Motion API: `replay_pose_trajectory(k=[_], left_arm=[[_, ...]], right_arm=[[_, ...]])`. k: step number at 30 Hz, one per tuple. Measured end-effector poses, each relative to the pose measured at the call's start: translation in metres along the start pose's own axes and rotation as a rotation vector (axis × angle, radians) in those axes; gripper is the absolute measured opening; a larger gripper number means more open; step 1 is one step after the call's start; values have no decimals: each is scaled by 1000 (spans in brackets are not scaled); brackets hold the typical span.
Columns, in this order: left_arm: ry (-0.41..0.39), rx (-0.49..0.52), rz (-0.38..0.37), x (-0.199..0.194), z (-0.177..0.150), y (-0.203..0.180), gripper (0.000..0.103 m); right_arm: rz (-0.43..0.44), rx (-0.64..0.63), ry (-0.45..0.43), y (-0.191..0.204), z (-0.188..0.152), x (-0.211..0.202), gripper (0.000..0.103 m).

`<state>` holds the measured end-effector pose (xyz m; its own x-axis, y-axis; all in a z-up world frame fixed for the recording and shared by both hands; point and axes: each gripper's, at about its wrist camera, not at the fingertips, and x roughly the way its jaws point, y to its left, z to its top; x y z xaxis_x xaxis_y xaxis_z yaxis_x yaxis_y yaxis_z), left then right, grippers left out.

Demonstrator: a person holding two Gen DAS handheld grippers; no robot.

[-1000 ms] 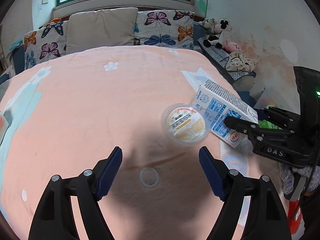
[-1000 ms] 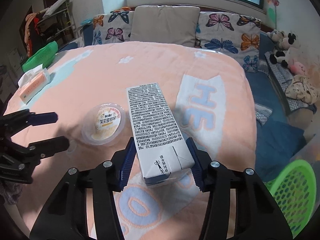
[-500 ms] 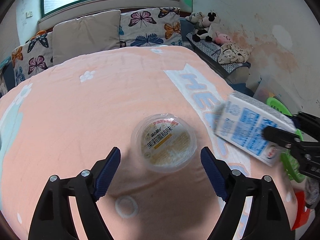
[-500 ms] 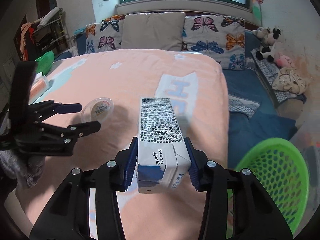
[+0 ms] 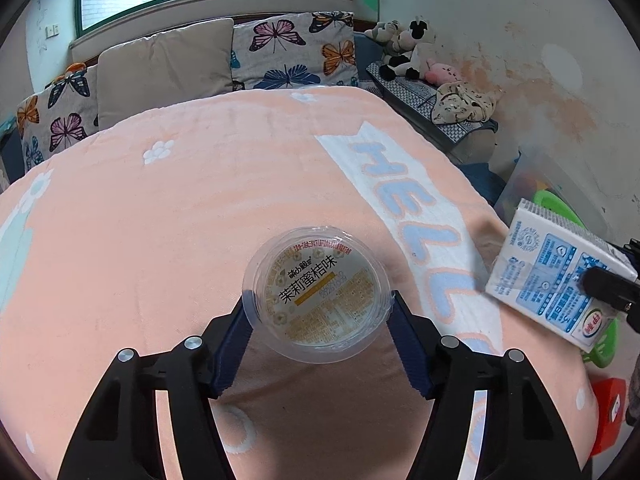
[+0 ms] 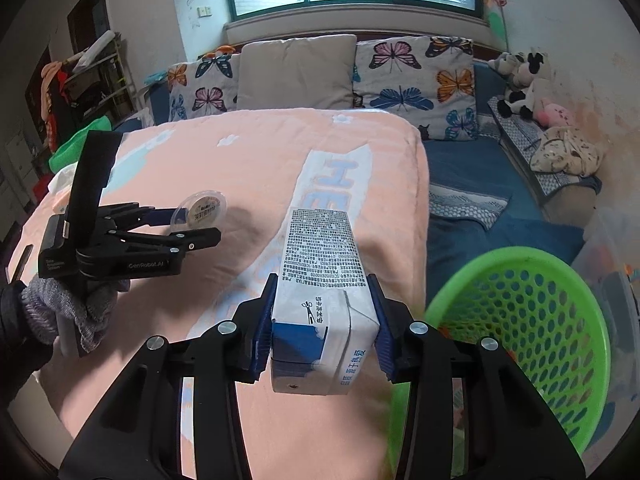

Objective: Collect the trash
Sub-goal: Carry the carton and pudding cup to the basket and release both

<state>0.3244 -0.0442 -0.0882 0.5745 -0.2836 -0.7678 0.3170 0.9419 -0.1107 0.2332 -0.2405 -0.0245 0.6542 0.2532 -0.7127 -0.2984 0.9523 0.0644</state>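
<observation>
While clamping a milk carton (image 6: 324,312) in the right gripper (image 6: 322,330) beside the green basket (image 6: 520,344), closing the left gripper (image 5: 318,334) onto a jelly cup (image 5: 316,294).

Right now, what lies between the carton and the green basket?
Nothing: in the right wrist view the carton hangs in the right claw beside the basket.

Cup (image 5: 316,294): round clear plastic, lid printed cream/yellow with Chinese text, lid up, sitting on the peach blanket (image 5: 160,220) of the bed, just left of the white "HELLO" strip. Blue fingers (image 5: 230,344) touch its rim on both sides.

Carton (image 6: 320,300): white/blue milk carton, dense black print on top face, scissors mark near the gable end. Held lengthwise off the blanket, gable end toward camera, near the bed's edge.

Basket (image 6: 520,340): green perforated plastic, on floor beside the bed, just right of the carton.
</observation>
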Motion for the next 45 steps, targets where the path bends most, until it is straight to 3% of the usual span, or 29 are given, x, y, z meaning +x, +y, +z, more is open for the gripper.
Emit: replay_pose_trajectory(k=[8, 17, 23, 36, 38, 45], left_arm=[[-34, 37, -21, -29, -3, -19, 63], [-68, 86, -81, -59, 0, -63, 63], [-70, 126, -113, -65, 2, -98, 63], [-45, 203, -181, -58, 7, -165, 63], [-41, 215, -188, -55, 7, -172, 63], [-9, 237, -217, -41, 5, -202, 64]], right_arm=[[-42, 59, -32, -24, -15, -29, 43], [-147, 179, -55, -87, -44, -67, 41], [-229, 239, -10, -122, -72, -65, 41], [-218, 340, 62, -152, -106, -37, 43], [-210, 357, 49, -155, -109, -42, 51], [-223, 365, 1, -162, -114, -69, 59]])
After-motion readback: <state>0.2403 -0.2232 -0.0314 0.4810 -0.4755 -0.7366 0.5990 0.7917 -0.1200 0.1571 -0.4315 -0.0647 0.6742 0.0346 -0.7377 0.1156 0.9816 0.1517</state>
